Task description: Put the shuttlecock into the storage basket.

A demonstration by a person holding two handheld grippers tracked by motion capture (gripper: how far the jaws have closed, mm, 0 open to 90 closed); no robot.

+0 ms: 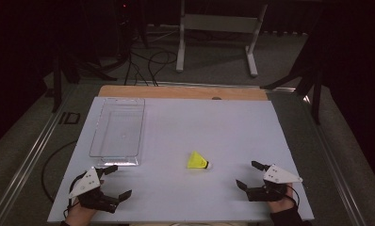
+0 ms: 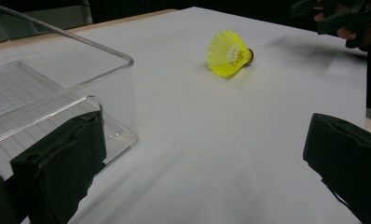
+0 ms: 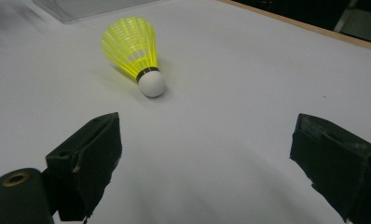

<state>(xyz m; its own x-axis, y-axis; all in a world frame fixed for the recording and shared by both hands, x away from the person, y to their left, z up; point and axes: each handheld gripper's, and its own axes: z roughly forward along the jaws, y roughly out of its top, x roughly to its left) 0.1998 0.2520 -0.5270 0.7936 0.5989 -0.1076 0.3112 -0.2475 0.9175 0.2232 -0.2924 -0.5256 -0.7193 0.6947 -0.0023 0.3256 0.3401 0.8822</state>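
**Yellow on white, black at the edges**

The shuttlecock (image 1: pixel 197 161) has a bright yellow ribbed skirt, a thin black band and a white cork tip (clearest in the right gripper view). The desk (image 1: pixel 214 122) is white, with a tan wooden strip along its far edge. The tray (image 1: pixel 118 132) is clear and colourless. Both grippers, left gripper (image 1: pixel 116 181) and right gripper (image 1: pixel 249 174), are black with pale grey plates.

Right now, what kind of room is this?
Probably a recording lab or studio: a white-topped table in a dark room, black cables trailing over grey carpet, and a grey metal stand behind. On it sit a yellow plastic shuttlecock and a clear plastic bin.
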